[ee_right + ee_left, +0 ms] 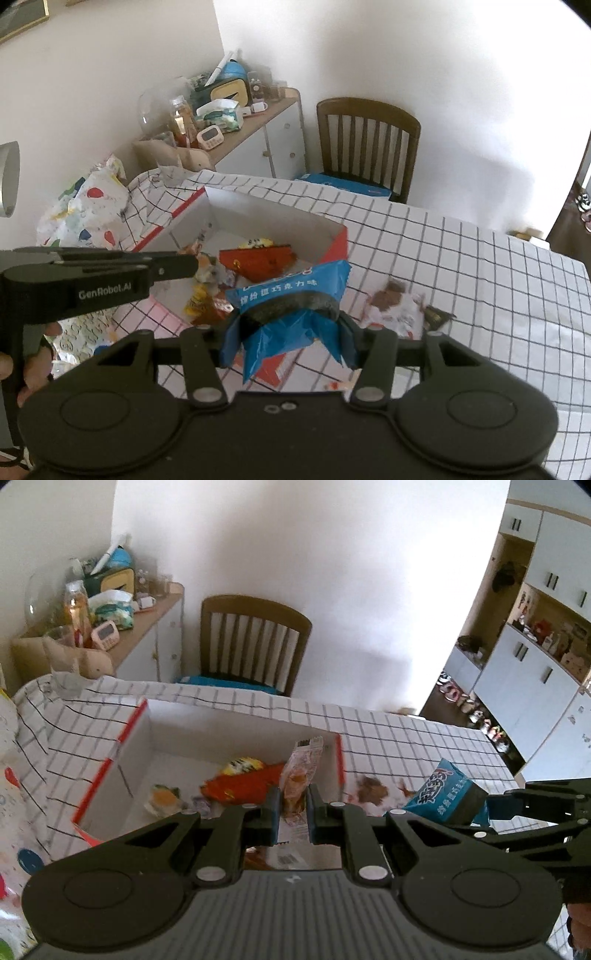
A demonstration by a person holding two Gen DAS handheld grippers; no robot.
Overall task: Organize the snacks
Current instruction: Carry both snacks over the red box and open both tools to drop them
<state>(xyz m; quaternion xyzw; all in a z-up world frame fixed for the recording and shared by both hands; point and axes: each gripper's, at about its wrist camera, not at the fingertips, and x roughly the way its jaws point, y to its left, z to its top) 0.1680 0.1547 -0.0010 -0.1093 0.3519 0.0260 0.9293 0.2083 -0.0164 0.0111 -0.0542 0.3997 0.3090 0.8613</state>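
My left gripper (291,805) is shut on a clear packet with an orange-brown snack (297,775), held upright over the near right corner of a white box with red edges (221,731). In the box lie a red packet (240,786), a yellow one (242,764) and a small pale one (162,797). My right gripper (290,332) is shut on a blue snack bag (295,284), above the checked tablecloth beside the box (338,247). In the right wrist view the left gripper (184,264) reaches in from the left over the box.
A white-and-brown packet (395,310) and a small dark wrapper (437,315) lie on the checked cloth right of the box. A wooden chair (365,136) stands behind the table. A cluttered sideboard (236,125) is at the back left. A balloon-print bag (88,206) sits left.
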